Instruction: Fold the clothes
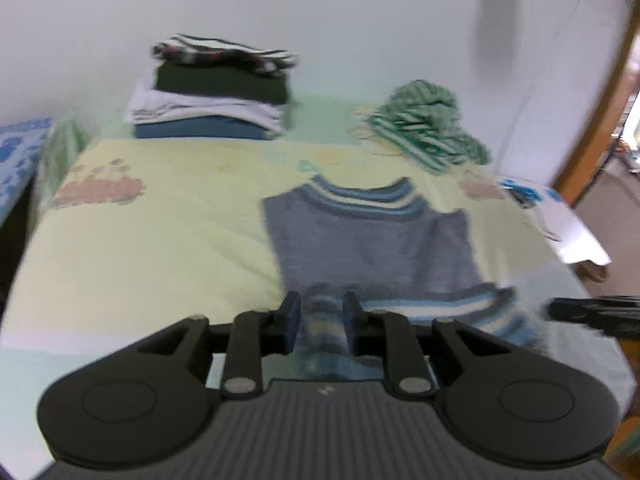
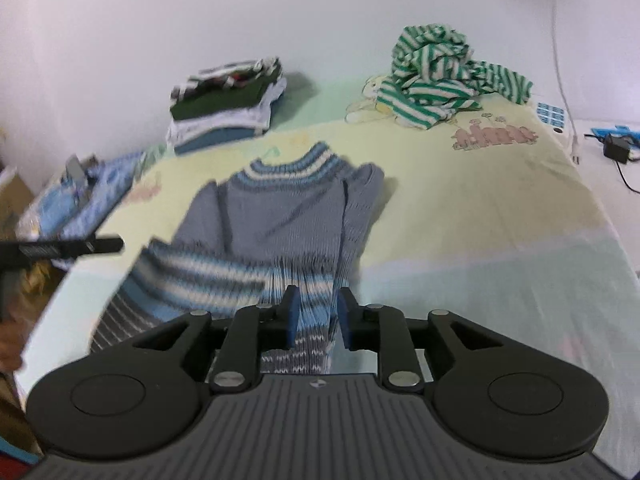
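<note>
While the grey-blue knitted sweater (image 1: 372, 240) lies on the yellow blanket (image 1: 160, 248) in the middle of the bed, its striped bottom band is lifted off the blanket at the near edge; its striped collar points toward the far edge by the wall (image 1: 320, 20); the sleeves are folded in over the body. The left gripper (image 1: 320, 316) has the bottom band bunched between its two blue pads, which sit close together and pinch the knit; the right gripper (image 2: 318, 314) has another part of the same band between its pads, and they too squeeze the knit. In the right wrist view the left gripper shows as a dark bar at the left side, near the sweater's raised corner. At the far left corner of the bed sits a neat pile of folded clothes (image 1: 212, 92), with a striped piece on top, then a dark green one, white ones and a blue one at the bottom. At the far right corner lies a crumpled green and white striped garment (image 2: 444, 76), well apart from the sweater. A white cable (image 2: 562, 80) hangs down the wall near that corner.
</note>
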The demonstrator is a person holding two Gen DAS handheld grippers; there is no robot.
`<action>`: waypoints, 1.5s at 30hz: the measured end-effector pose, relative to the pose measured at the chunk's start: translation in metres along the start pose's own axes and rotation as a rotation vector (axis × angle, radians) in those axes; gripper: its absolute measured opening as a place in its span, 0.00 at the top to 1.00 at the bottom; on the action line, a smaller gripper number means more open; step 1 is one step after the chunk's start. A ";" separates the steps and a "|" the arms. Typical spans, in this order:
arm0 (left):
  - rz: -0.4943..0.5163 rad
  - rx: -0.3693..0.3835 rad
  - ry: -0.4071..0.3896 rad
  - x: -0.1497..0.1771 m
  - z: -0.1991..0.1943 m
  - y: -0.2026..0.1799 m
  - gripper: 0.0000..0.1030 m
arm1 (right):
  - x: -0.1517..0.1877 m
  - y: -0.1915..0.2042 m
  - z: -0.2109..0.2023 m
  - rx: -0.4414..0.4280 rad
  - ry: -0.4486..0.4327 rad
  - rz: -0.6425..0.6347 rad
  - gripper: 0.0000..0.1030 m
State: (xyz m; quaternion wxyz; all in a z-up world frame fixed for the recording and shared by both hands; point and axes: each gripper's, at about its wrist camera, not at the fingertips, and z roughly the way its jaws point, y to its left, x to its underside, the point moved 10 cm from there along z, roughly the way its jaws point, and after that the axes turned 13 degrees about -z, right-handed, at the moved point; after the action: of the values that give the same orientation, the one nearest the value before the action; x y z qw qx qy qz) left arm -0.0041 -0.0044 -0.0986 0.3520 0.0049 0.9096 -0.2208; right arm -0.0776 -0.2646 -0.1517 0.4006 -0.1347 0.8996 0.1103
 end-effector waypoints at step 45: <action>0.042 0.026 0.033 0.020 0.024 -0.013 0.45 | -0.012 0.025 0.018 -0.023 -0.035 -0.015 0.79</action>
State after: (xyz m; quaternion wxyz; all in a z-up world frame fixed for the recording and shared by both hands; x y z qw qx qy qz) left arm -0.0064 -0.0283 -0.1223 0.3414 0.0324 0.9120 -0.2252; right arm -0.0659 -0.2340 -0.1521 0.4156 -0.1441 0.8900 0.1201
